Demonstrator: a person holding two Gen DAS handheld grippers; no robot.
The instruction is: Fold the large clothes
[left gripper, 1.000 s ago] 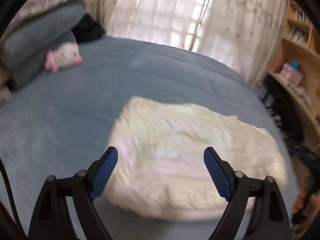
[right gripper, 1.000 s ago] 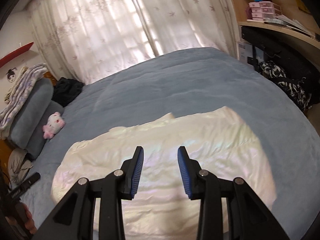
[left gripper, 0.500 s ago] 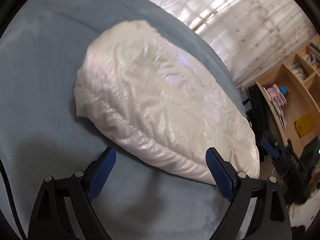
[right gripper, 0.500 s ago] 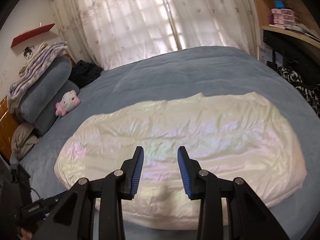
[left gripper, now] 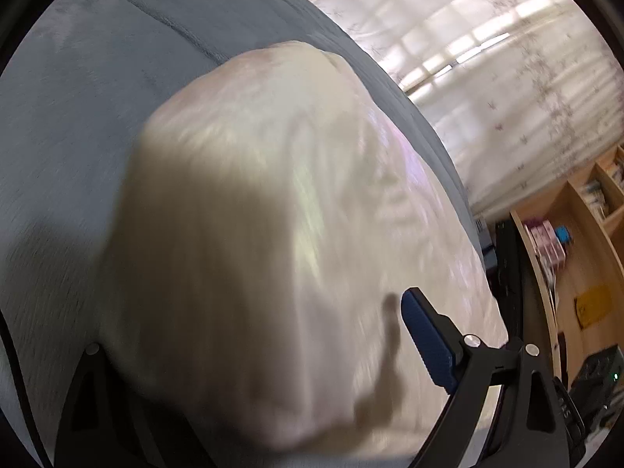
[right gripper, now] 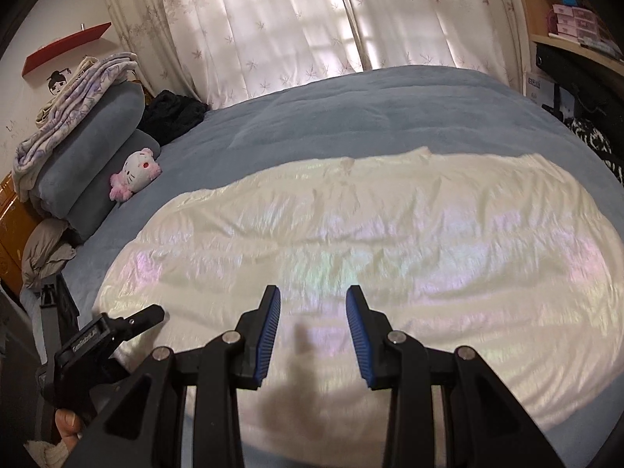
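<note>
The cream, pearly-sheened garment [right gripper: 370, 241] lies spread flat across the near half of the grey-blue bed [right gripper: 351, 117], its long side running left to right. In the left wrist view the cloth [left gripper: 273, 214] fills most of the picture, blurred, and its near end bulges up over the left gripper [left gripper: 273, 351]; one blue-padded finger [left gripper: 427, 339] shows above the fabric, the other is hidden beneath it, so the jaws stand wide with cloth between them, though whether they pinch it I cannot tell. The right gripper [right gripper: 314, 335] hangs over the garment's near edge, its jaws partly apart and nothing between them.

At the bed's left end a pink-and-white plush cat [right gripper: 134, 173] leans against stacked grey pillows [right gripper: 89, 148] topped with a folded patterned blanket [right gripper: 74, 97]; a dark heap of clothing [right gripper: 171, 115] sits behind. Pale flowered curtains [right gripper: 312, 19] hang beyond, and wooden shelves [left gripper: 577, 234] stand to the right
</note>
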